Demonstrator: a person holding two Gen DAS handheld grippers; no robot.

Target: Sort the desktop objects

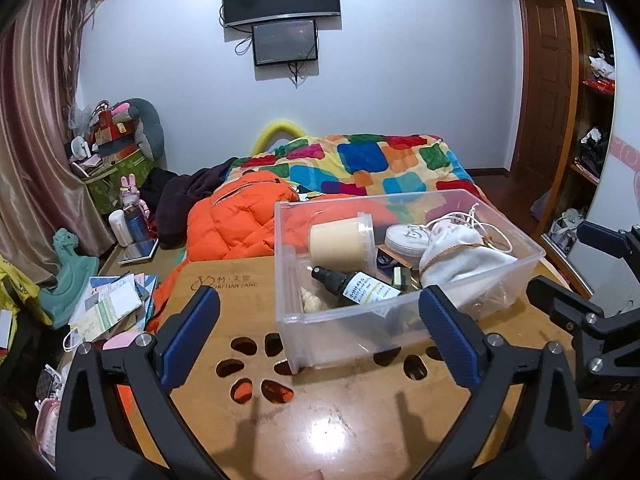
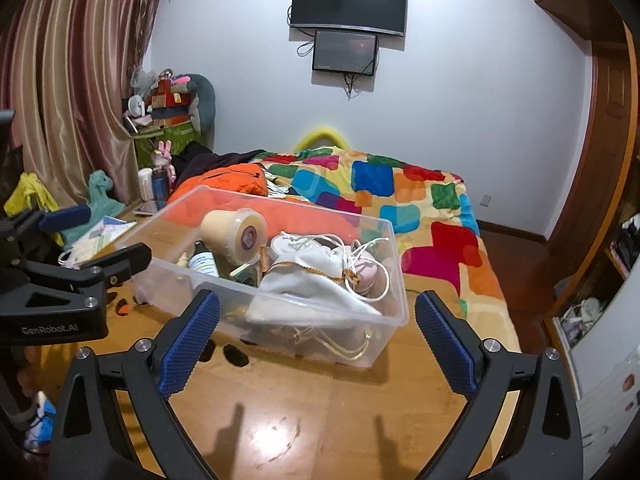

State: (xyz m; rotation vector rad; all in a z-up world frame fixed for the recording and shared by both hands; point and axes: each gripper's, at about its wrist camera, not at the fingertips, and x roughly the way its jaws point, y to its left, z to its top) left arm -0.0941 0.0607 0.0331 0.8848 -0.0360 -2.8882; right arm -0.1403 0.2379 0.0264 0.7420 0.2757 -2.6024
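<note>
A clear plastic bin [image 1: 289,280] [image 2: 180,288] stands on a wooden lap table [image 1: 320,420] [image 2: 320,420]. Inside it lie a cream jar [image 1: 340,240] [image 2: 234,234] on its side, a dark spray bottle [image 1: 356,286] [image 2: 204,262], a white drawstring pouch [image 1: 460,258] [image 2: 312,276], a round white tin [image 1: 404,238] and a small shell [image 1: 310,302]. My left gripper [image 1: 320,304] is open in front of the bin's near left wall, holding nothing. At the bin's near right corner my right gripper [image 2: 316,304] is open too, its jaws apart from the plastic.
Behind the table is a bed with a patchwork quilt [image 1: 380,164] and an orange jacket [image 1: 232,224]. Papers [image 1: 112,300] and a tablet [image 1: 138,252] lie to the left. Wooden shelves [image 1: 592,120] rise at the right. The table has cut-out holes [image 1: 248,368].
</note>
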